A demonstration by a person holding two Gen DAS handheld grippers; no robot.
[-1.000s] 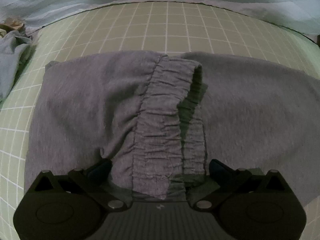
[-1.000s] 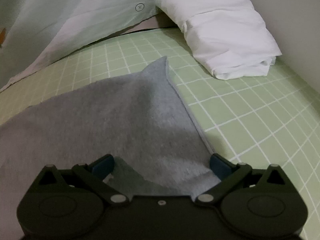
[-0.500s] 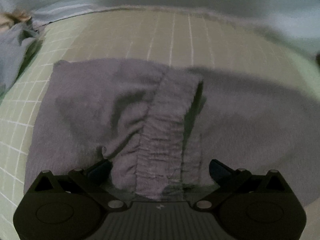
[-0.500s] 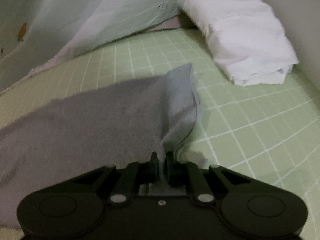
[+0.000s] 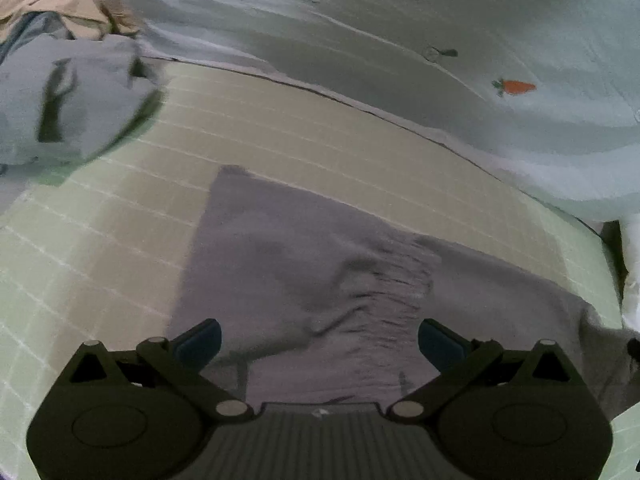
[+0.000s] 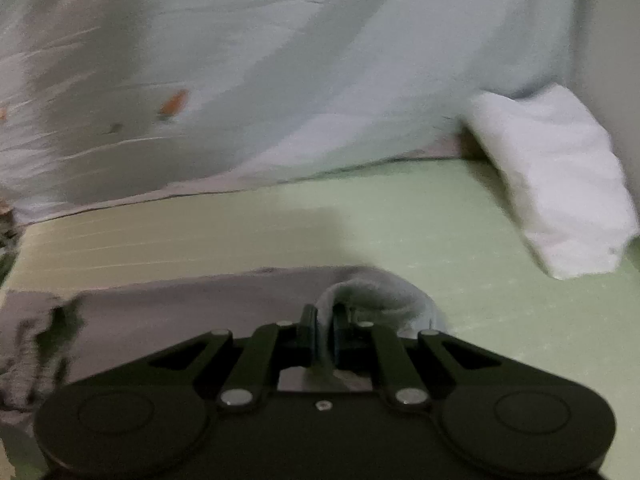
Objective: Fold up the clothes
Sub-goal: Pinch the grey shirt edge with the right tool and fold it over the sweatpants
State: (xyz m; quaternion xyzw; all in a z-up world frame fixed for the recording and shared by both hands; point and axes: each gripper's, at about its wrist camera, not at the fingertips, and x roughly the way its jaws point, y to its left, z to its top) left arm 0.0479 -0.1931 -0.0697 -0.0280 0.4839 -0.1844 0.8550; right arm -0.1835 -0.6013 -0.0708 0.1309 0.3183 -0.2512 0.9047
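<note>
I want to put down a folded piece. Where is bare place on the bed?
Bare green sheet lies between the grey pants and the white folded cloth. More lies between the pants and the pale blanket. The far left corner is crowded by heaped clothes.

The left hand-held gripper (image 5: 319, 340) gapes wide, while the right hand-held gripper (image 6: 324, 320) is pinched closed.

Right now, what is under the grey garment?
The green checked sheet shows around the grey garment. Anything beneath it is covered. Right gripper pinches its edge.
</note>
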